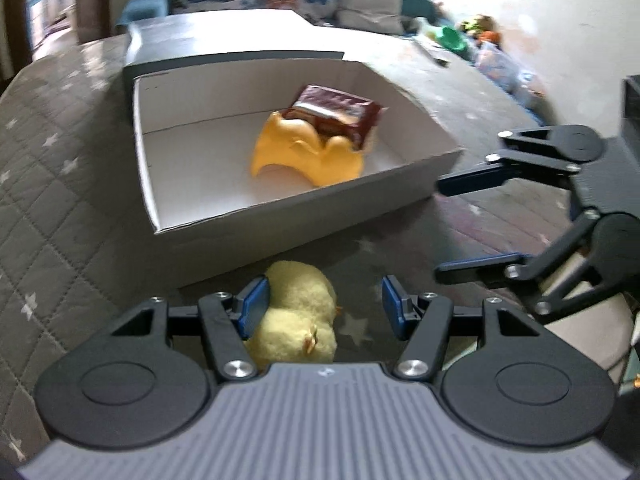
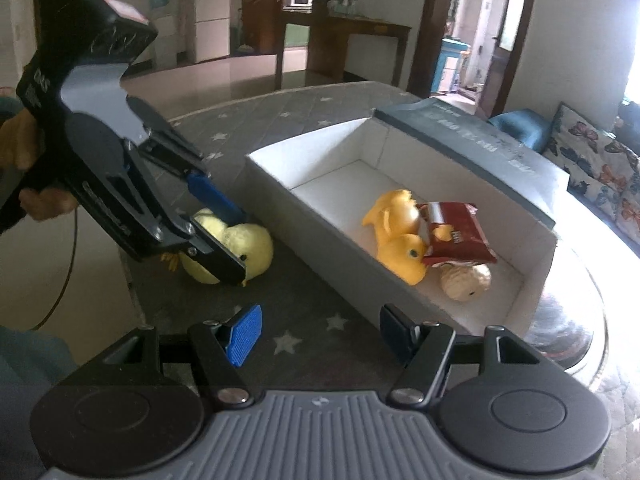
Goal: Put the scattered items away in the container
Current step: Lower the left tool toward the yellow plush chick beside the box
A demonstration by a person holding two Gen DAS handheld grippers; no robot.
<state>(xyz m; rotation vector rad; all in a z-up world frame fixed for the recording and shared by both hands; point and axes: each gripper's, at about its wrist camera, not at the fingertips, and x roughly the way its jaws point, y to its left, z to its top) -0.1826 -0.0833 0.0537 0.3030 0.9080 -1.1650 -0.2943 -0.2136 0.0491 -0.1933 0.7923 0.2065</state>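
**Left tool straddles the plush chick beside the box**

A round counter (image 1: pixel 60 140) under a grey quilted cloth with pale stars carries everything. On it lies a shallow white box (image 1: pixel 280 216), open at the top, with a dark grey lid (image 1: pixel 224 36) lying flat just behind it.

The left tool (image 1: pixel 320 308) is tipped steeply down toward the counter, just outside the box's near wall. Seen from the right wrist, a hand (image 2: pixel 38 204) grips its handle from the left, and its two blue-padded fingers reach down, one on the far side and one on the near side of the plush chick (image 1: pixel 296 304). Its jaws stand open. The left pad touches the chick's side, while the right pad stands off with bare cloth showing between it and the chick. Nothing is clamped.

The right tool (image 2: pixel 320 332) also slopes downward, hovering over the cloth by the box's near corner. In the left wrist view it comes in from the right, fingers pointing toward the box wall. Its jaws are apart and hold nothing.

The chick lies on its side on the cloth, outside the box and near its wall.

Inside the box a yellow toy (image 1: pixel 304 152) sits near the middle. A red-brown snack packet (image 1: pixel 336 112) leans on top of it, and a small beige toy (image 2: pixel 466 280) rests against them, partly under the packet.
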